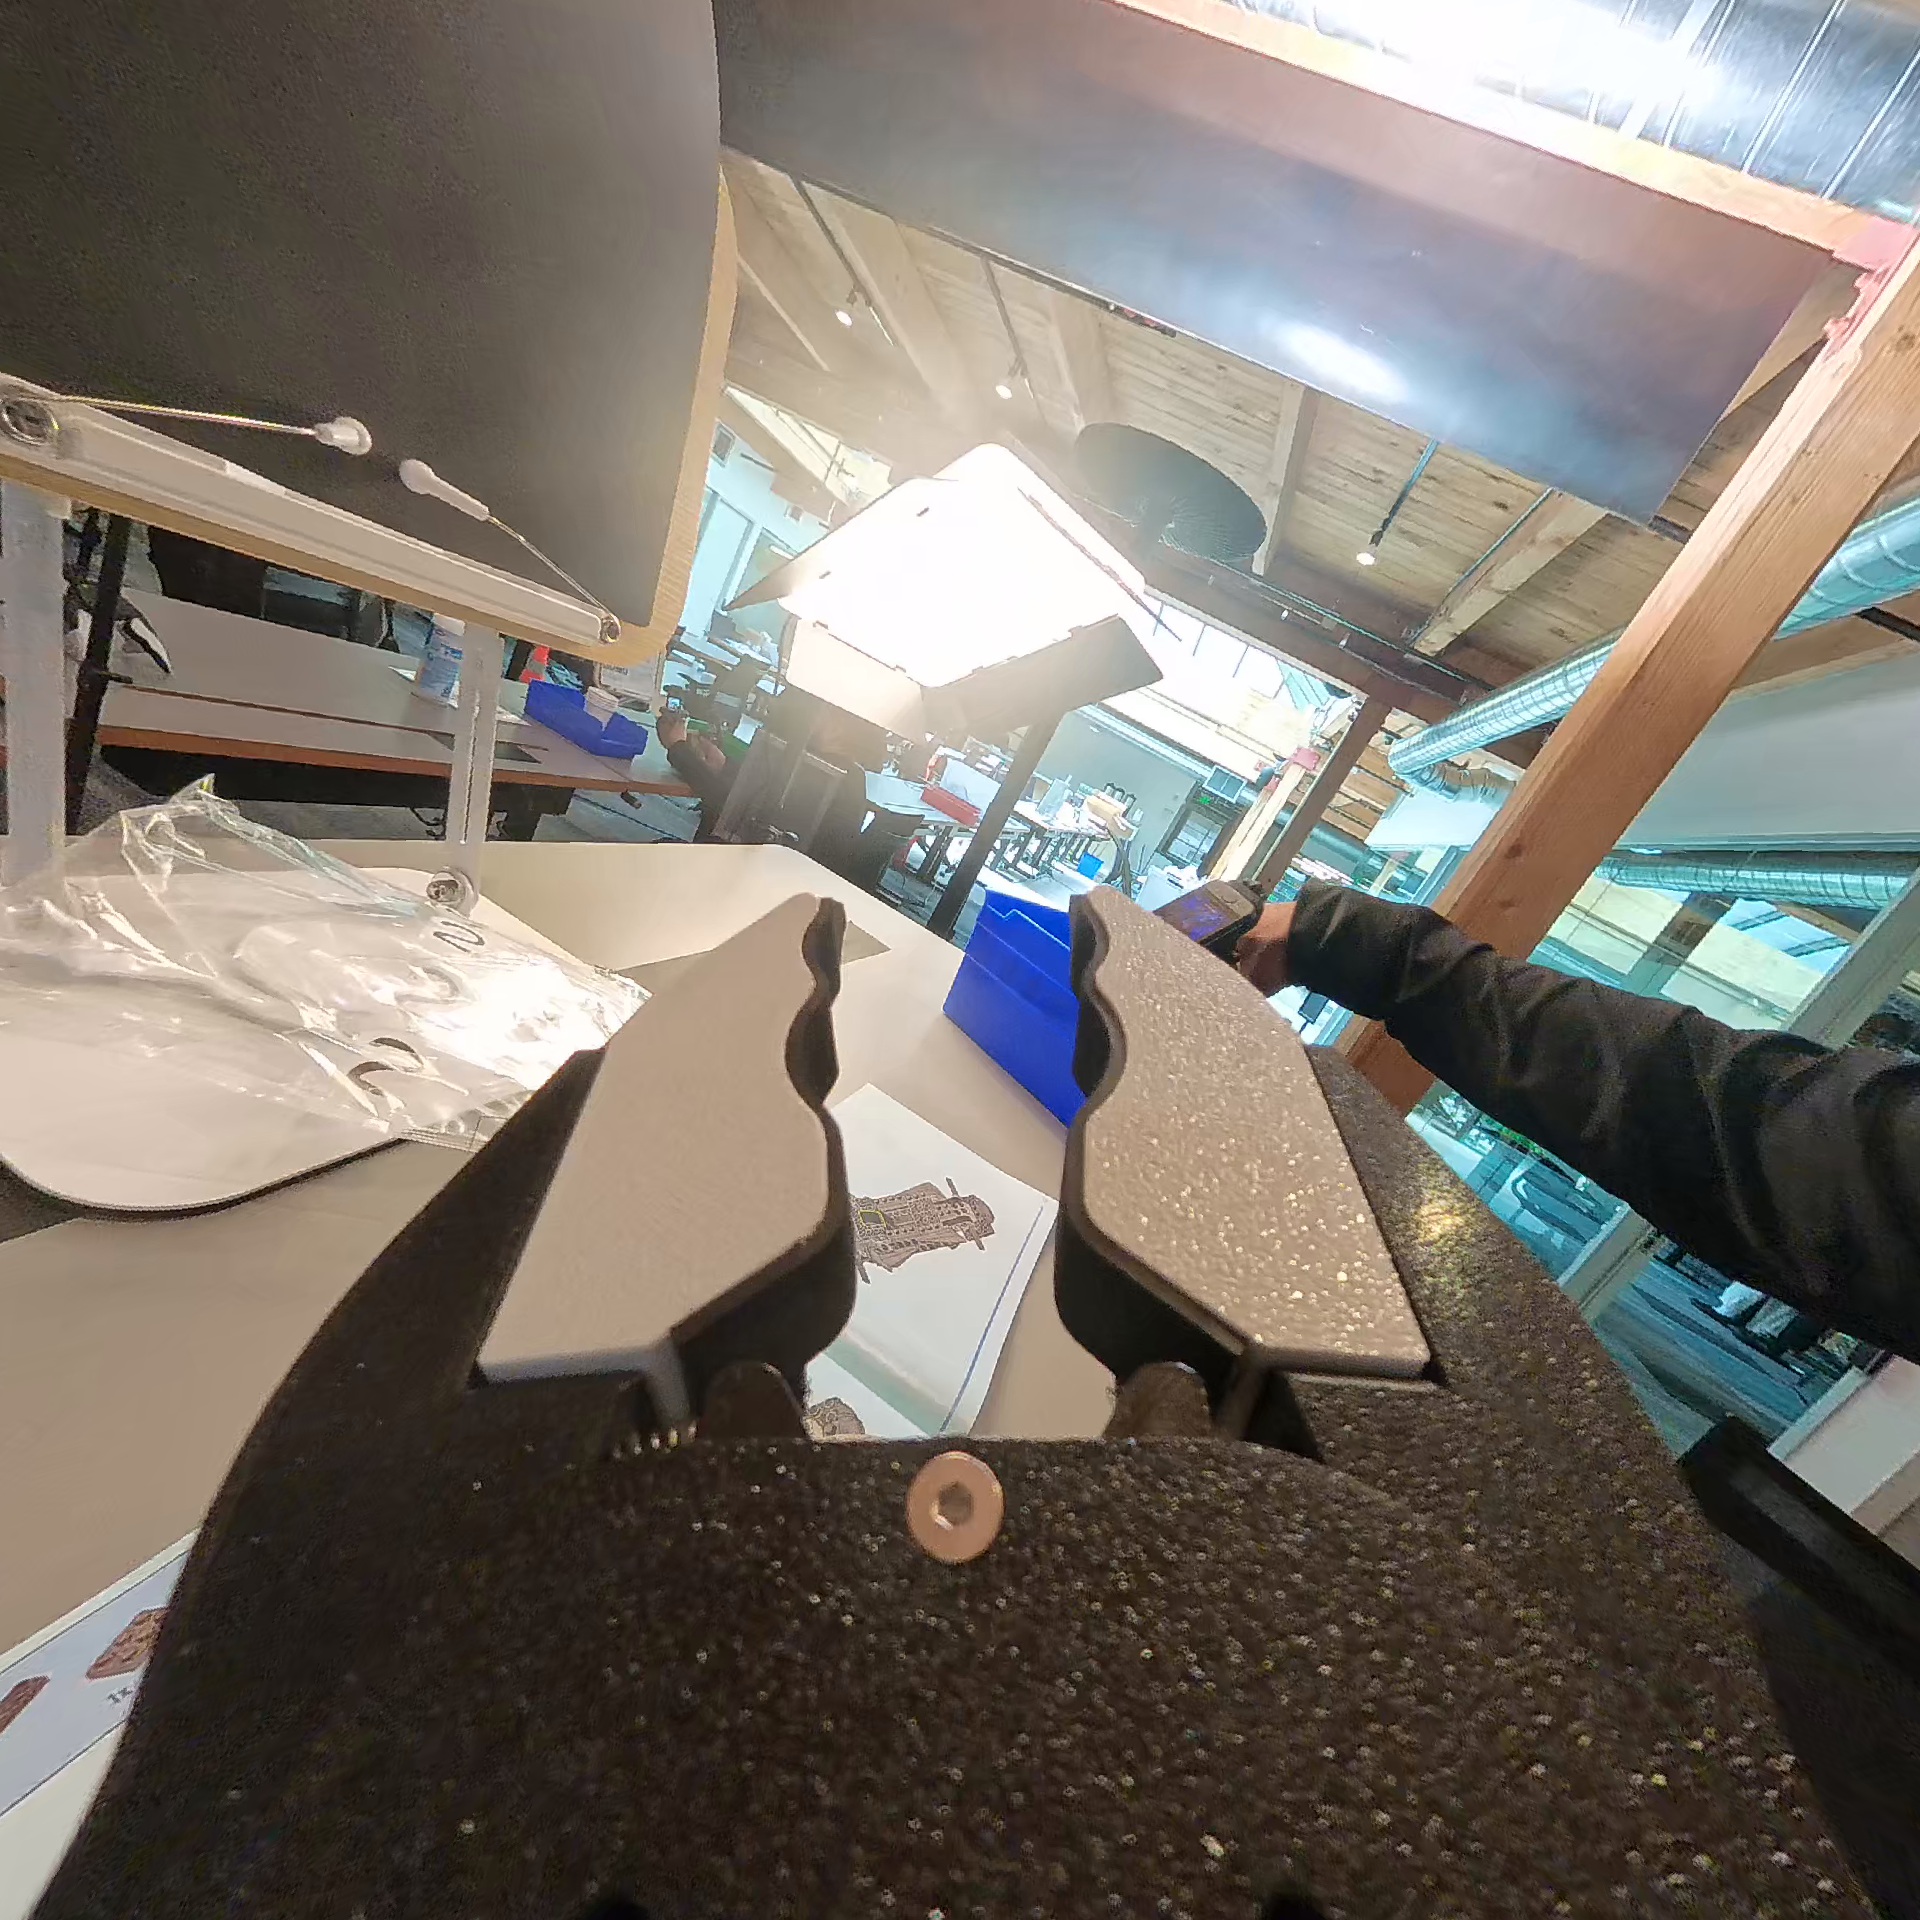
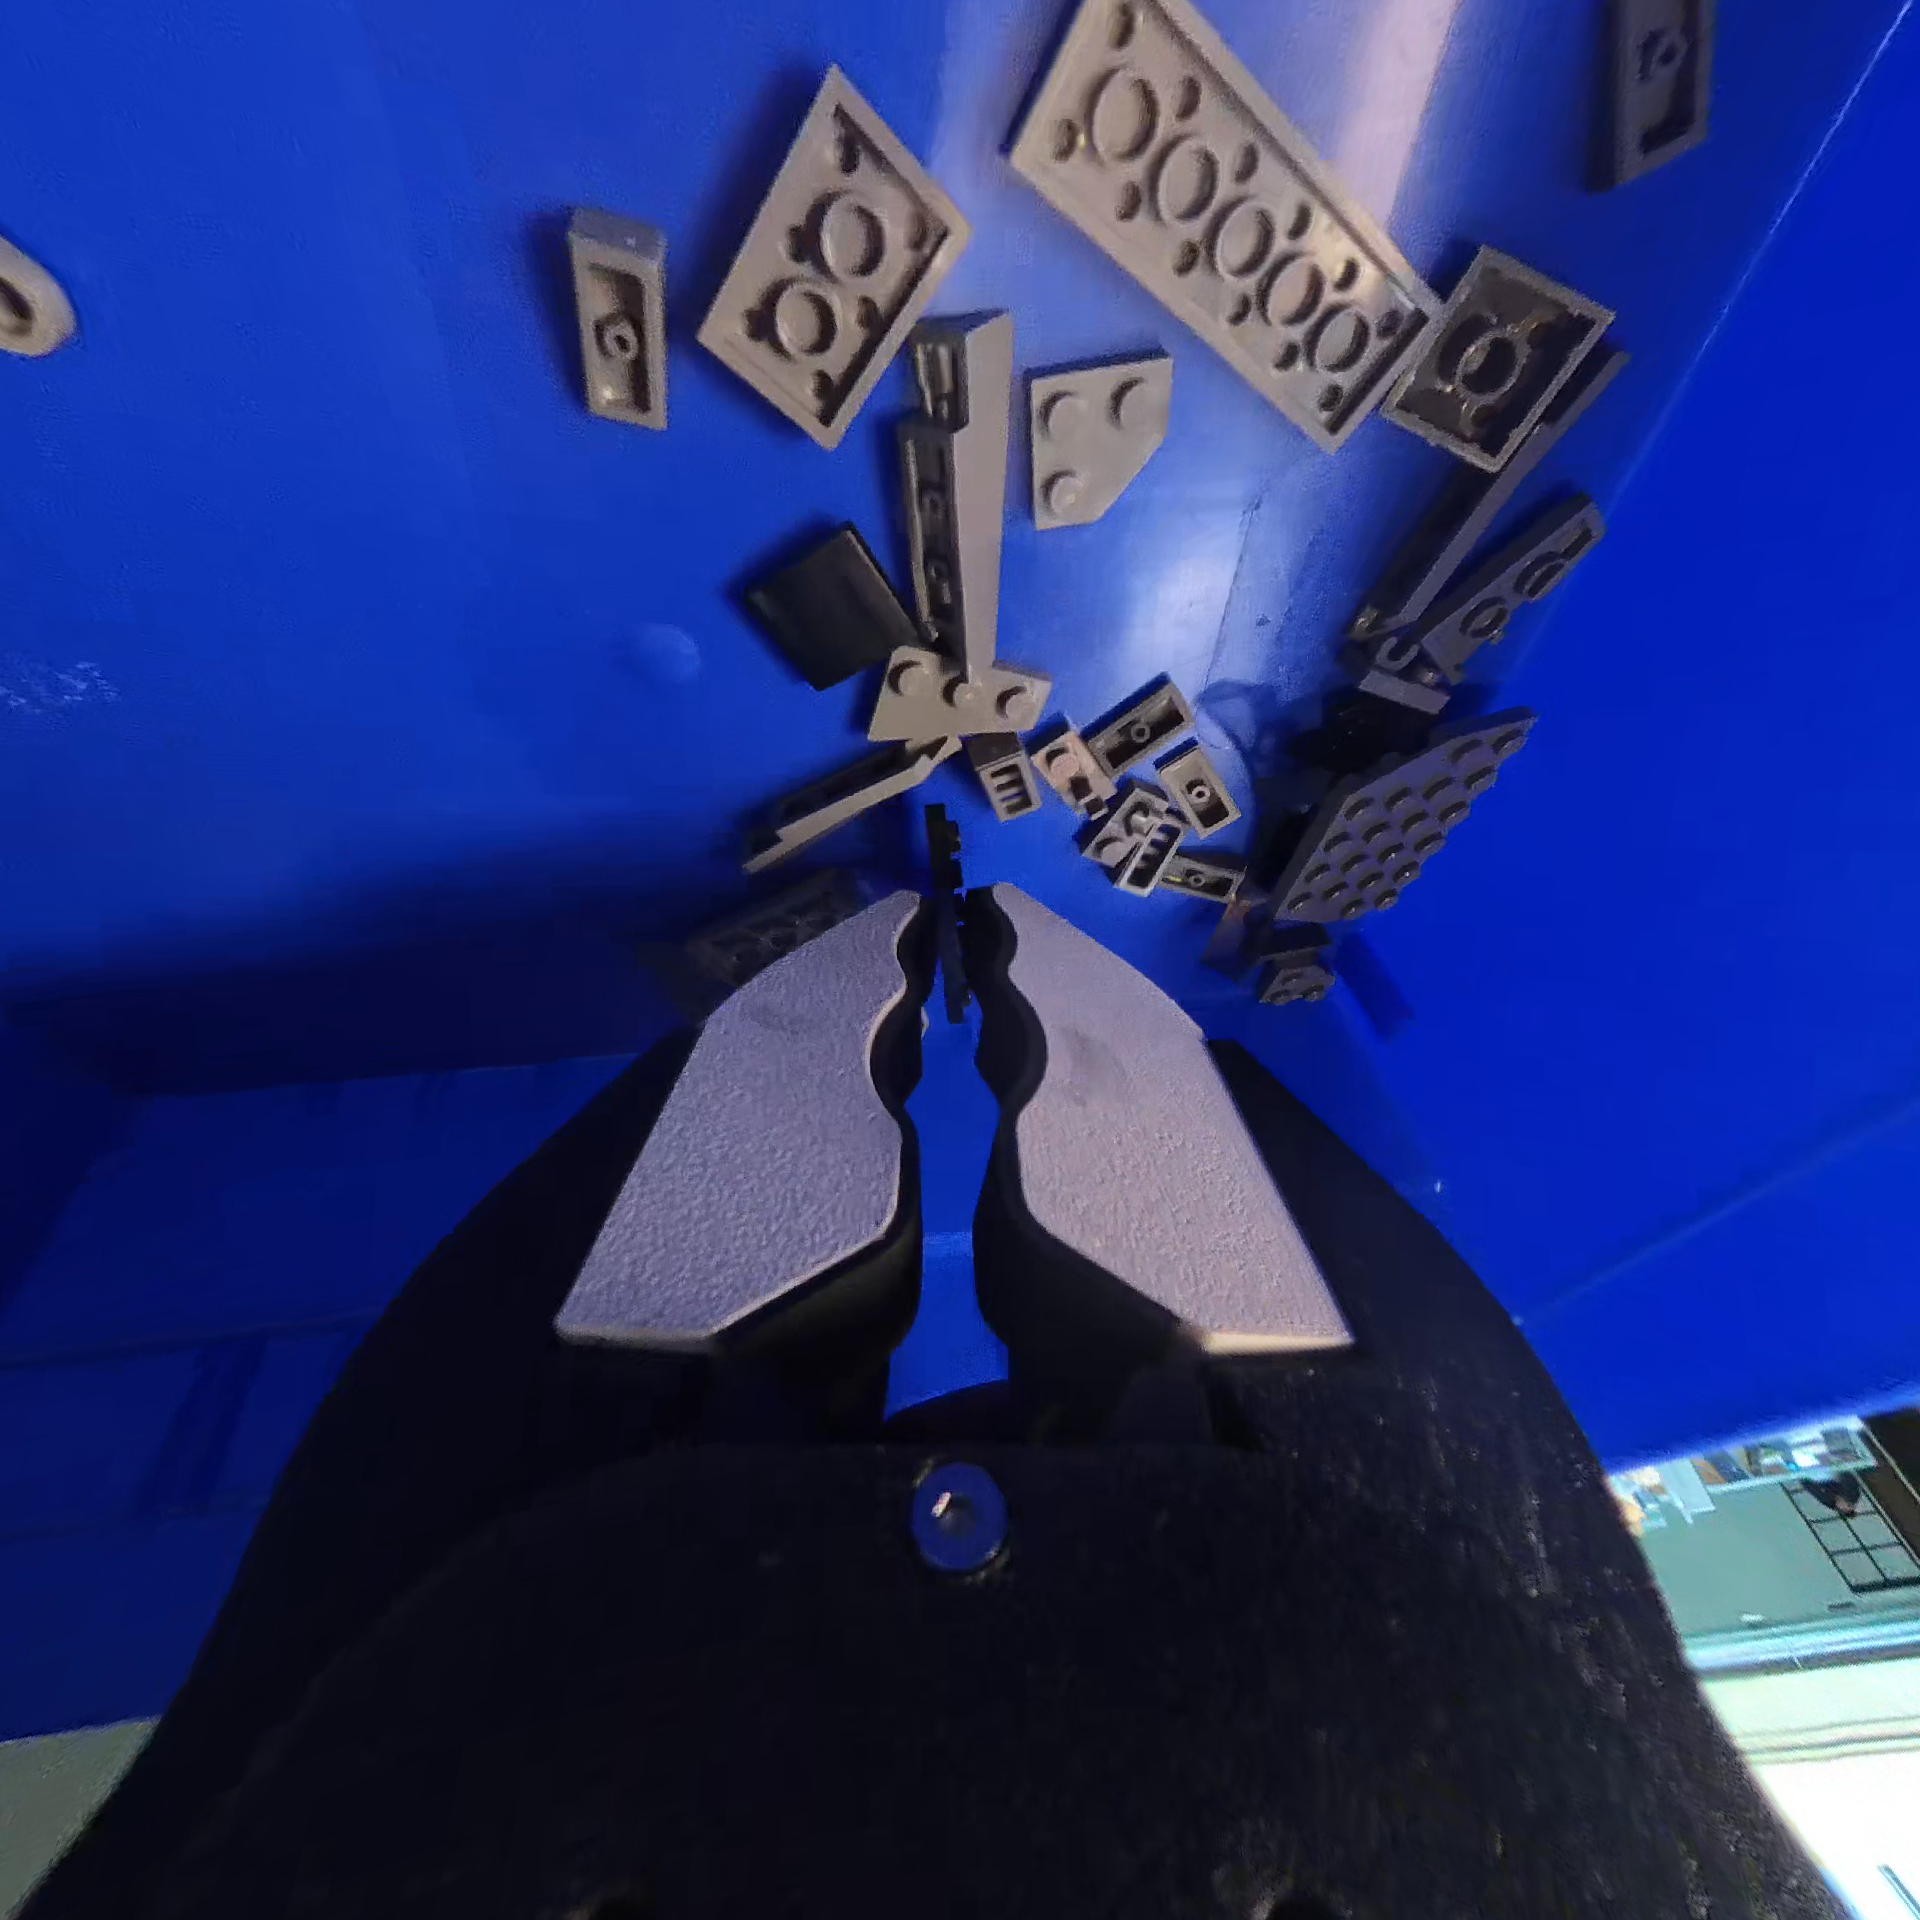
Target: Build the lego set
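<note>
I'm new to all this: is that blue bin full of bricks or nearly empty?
Nearly empty. Much of the blue bin's bare floor shows between scattered grey bricks, lying singly or loosely overlapping rather than heaped.

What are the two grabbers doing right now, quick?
Left gripper: fingers open, holding nothing, above the white table.
Right gripper: fingers closed on a thin dark brick piece, inside the blue bin.

At nine o'clock in the right wrist view, a grey piece [image 2: 26,301] is cut off by the edge. At seven o'clock of the fingertips, a dark brick [image 2: 774,925] is blurred and partly hidden.
</note>
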Action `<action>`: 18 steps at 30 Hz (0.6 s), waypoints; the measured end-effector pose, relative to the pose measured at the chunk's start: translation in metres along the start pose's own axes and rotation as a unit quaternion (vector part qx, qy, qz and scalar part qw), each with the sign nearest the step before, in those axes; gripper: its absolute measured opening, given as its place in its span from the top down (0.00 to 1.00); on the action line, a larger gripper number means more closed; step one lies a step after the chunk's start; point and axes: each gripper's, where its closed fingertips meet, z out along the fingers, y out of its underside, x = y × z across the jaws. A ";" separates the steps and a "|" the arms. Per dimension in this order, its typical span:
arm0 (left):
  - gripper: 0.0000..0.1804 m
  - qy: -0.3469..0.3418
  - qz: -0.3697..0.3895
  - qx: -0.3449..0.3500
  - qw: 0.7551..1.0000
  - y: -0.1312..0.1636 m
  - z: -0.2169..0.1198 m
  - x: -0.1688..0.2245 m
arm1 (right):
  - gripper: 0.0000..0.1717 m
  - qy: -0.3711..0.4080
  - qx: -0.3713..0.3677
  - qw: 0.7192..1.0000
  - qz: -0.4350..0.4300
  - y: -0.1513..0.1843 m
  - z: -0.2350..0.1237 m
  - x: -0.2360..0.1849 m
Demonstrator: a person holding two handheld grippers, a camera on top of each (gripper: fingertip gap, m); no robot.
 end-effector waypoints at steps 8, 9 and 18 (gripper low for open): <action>0.76 -0.014 0.007 0.004 1.000 -0.006 -0.009 -0.006 | 0.97 0.080 0.067 0.994 -0.022 -0.035 -0.092 -0.047; 0.76 -0.016 0.007 0.007 1.000 -0.008 -0.010 -0.007 | 0.97 0.081 0.085 0.992 -0.036 -0.046 -0.108 -0.063; 0.76 -0.038 0.021 0.022 0.999 -0.014 -0.015 -0.013 | 0.97 0.039 0.213 0.965 -0.145 -0.171 -0.183 -0.203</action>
